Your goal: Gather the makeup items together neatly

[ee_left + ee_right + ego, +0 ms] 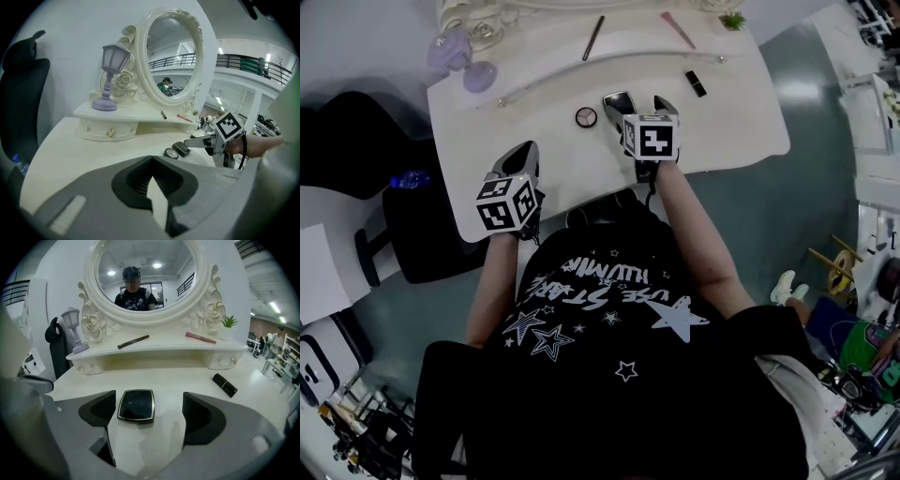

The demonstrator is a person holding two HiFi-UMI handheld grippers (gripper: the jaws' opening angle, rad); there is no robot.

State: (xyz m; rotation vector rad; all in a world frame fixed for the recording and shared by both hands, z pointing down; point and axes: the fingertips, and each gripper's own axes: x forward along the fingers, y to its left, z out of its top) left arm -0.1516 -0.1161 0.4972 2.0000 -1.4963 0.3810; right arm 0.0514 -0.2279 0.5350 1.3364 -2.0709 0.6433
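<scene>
- The right tool point(150, 412) is spread, with the black compact point(136, 405) lying loose on the surface point(187, 376) beside its left jaw; an off-centre squeeze could skid it away.
- The left tool point(151, 161), pressed together and empty, cannot steady it.
- The lipstick point(225, 385), off right, may roll if bumped.

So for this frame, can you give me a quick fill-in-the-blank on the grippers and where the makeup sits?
1. The right gripper has its jaws ____, with the square black compact lying between them.
2. The left gripper has its jaws ____ and holds nothing.
3. In the right gripper view, the black lipstick lies to the ____ of the compact.
4. The dark pencil and the pink stick lie on the raised ____ below the mirror.

Missing words: open; shut; right; shelf.
</scene>
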